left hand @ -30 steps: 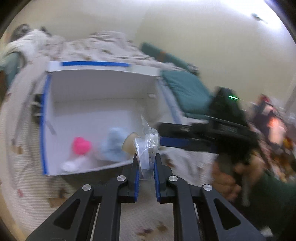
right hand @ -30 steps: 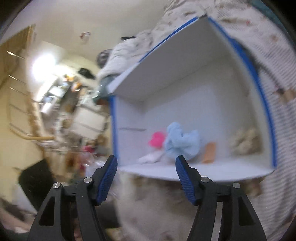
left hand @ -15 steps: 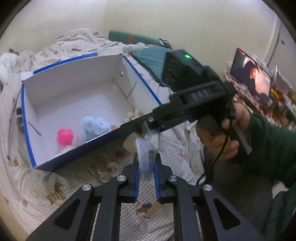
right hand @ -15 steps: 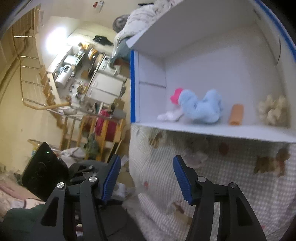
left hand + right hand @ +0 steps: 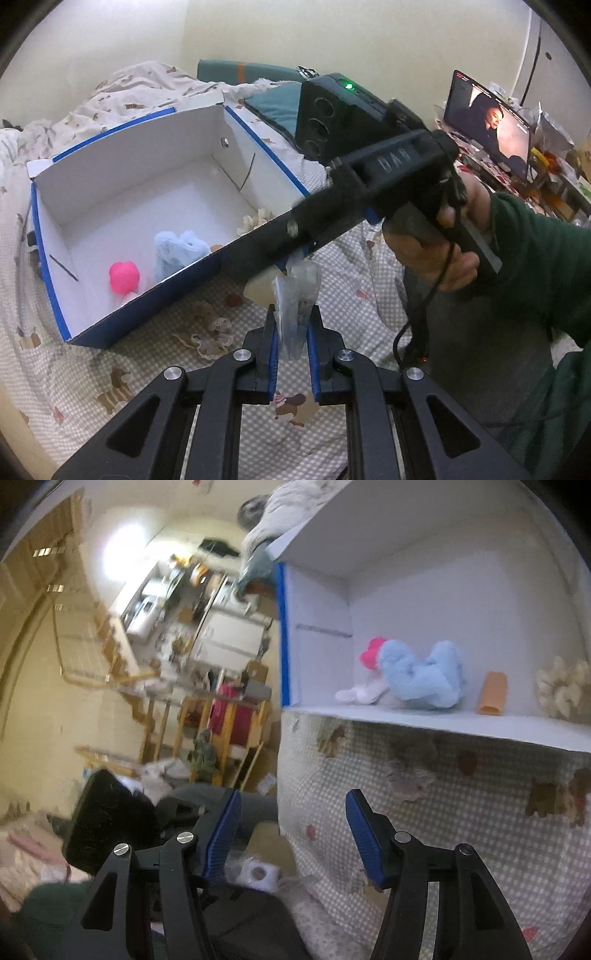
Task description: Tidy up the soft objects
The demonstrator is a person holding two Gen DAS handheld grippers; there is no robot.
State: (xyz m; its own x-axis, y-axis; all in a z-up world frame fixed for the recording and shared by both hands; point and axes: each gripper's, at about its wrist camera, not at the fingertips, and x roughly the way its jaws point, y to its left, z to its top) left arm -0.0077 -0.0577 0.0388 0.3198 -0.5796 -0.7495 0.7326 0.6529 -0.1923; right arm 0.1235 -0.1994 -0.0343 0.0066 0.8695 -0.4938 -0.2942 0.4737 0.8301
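Observation:
My left gripper (image 5: 292, 332) is shut on a clear plastic bag (image 5: 295, 295) that holds a beige soft thing, above the checked bedspread in front of the box. The white box with blue edges (image 5: 55, 306) holds a pink ball (image 5: 124, 277), a light blue plush (image 5: 177, 251) and a cream fluffy piece (image 5: 255, 219). My right gripper (image 5: 293, 834) is open and empty, tilted, pointing at the box's near wall (image 5: 443, 727). It sees the blue plush (image 5: 421, 679), the pink ball (image 5: 373, 653), an orange piece (image 5: 491, 693) and the cream piece (image 5: 561, 686). The right gripper's body crosses the left wrist view (image 5: 369, 192).
The box lies on a bed with a checked cover (image 5: 92, 369). Teal cushions (image 5: 273, 99) lie behind it. A lit screen (image 5: 487, 122) stands on a cluttered desk at the right. Shelves and room clutter (image 5: 207, 627) show beyond the bed edge.
My left gripper has drawn back from the box with the bag still held. My right gripper has moved in across the left view, above the bag, and stays open.

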